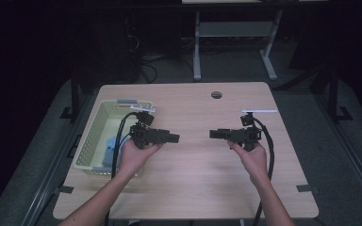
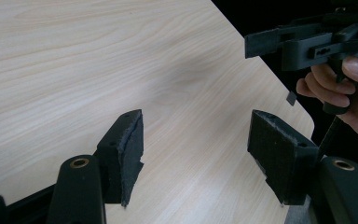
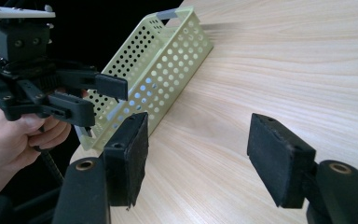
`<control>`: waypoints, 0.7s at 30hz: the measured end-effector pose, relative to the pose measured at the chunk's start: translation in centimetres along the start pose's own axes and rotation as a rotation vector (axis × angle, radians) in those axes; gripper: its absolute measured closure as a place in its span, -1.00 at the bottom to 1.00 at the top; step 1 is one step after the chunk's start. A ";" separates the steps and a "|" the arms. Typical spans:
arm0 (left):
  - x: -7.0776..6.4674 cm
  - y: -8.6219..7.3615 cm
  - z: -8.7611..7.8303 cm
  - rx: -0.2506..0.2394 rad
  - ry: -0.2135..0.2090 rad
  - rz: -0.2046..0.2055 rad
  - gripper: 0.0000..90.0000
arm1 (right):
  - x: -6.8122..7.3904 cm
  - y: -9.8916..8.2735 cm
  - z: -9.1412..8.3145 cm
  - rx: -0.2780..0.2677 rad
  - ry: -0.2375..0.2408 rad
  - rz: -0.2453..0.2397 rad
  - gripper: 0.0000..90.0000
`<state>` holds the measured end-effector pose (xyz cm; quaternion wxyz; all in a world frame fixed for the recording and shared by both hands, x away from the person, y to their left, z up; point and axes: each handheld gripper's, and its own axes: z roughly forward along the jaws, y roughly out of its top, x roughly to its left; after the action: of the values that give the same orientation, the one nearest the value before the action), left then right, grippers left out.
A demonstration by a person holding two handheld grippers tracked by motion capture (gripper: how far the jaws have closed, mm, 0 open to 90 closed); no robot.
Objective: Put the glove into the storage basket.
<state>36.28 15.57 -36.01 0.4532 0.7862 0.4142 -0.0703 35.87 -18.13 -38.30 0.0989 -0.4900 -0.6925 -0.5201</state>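
Left tongs (image 1: 173, 137): held in the person's left hand (image 1: 139, 153) above the bench (image 1: 198, 188), pointing toward the middle. In the left gripper view the jaws stand well apart with nothing but bare wood between them.
Right tongs (image 1: 214, 134): held in the right hand (image 1: 250, 155), pointing back at the left pair across a bare gap. Its own view shows the jaws apart and empty as well.
Basket (image 1: 92, 136): a pale green perforated basket at the left side of the bench, just beside and partly under the left hand. In the right gripper view its long wall (image 3: 168, 60) runs away behind the left tongs (image 3: 93, 100).
Contents: something light blue (image 1: 109, 149) lies on the basket floor near its near end; what it is cannot be told from here.
Bench surface: light wood with a round cable hole (image 1: 216, 94) near the far edge; no loose item lies between the two pairs of tongs.
Step in hand: judged as a ready pose, both tongs free and hovering level, with no grasp begun.
Nearest work: the basket and the blue thing in it, closest to the left tongs.
Next move calls for: turning the left tongs toward the basket and tipping them down over the rim, jaws kept apart until they straddle the blue thing.
Risk: the basket wall is tall, so a shallow approach may catch the rim or push the basket along.
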 end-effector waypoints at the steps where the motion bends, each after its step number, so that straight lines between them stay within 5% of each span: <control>1: -0.1 0.0 0.1 0.004 0.001 0.001 -0.22 | -0.2 -0.2 -0.2 -0.001 -0.001 0.009 -0.17; 21: -0.8 -1.3 2.8 0.000 -0.027 0.005 -0.26 | -2.8 -2.2 -2.1 -0.011 -0.032 0.062 -0.20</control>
<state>35.50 13.28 -38.08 0.4590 0.7862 0.4061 -0.0800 34.74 -21.43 -40.58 0.1011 -0.5200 -0.6756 -0.5128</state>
